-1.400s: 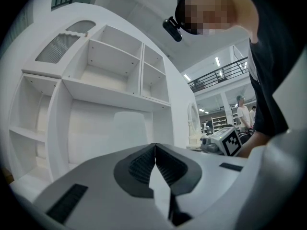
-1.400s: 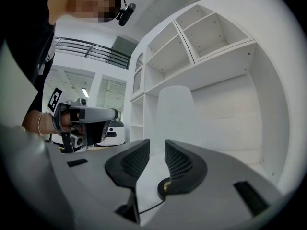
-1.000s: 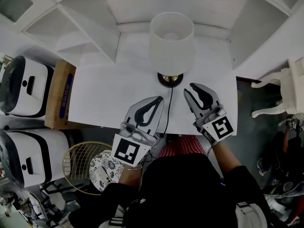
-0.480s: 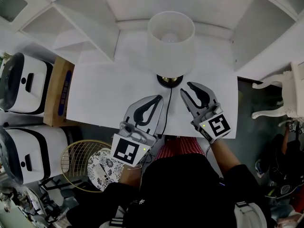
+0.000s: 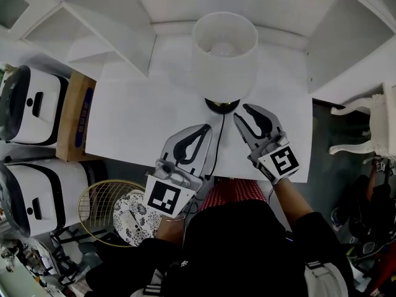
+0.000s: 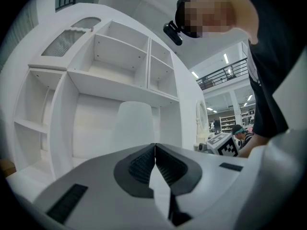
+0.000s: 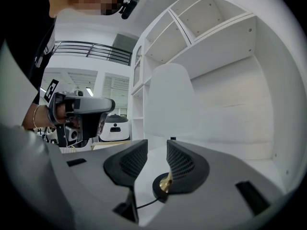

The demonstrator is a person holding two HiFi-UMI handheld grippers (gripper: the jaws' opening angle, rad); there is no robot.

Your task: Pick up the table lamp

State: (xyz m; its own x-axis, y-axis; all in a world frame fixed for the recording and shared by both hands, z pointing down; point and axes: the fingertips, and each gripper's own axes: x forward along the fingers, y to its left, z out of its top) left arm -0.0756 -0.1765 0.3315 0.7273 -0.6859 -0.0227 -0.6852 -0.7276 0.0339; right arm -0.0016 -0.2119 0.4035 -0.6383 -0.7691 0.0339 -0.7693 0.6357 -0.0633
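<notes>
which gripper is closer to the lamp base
The right gripper, jaws opening and empty, tips beside the lamp base; the left gripper sits farther back, shut.

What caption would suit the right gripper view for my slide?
Right tool, jaws opening and gripping nothing, aimed at the table lamp, its black base visible through the gap.

White desk [image 5: 142, 122] under white shelving [image 5: 105, 23] — dark floor [image 5: 328, 141] beside.
</notes>
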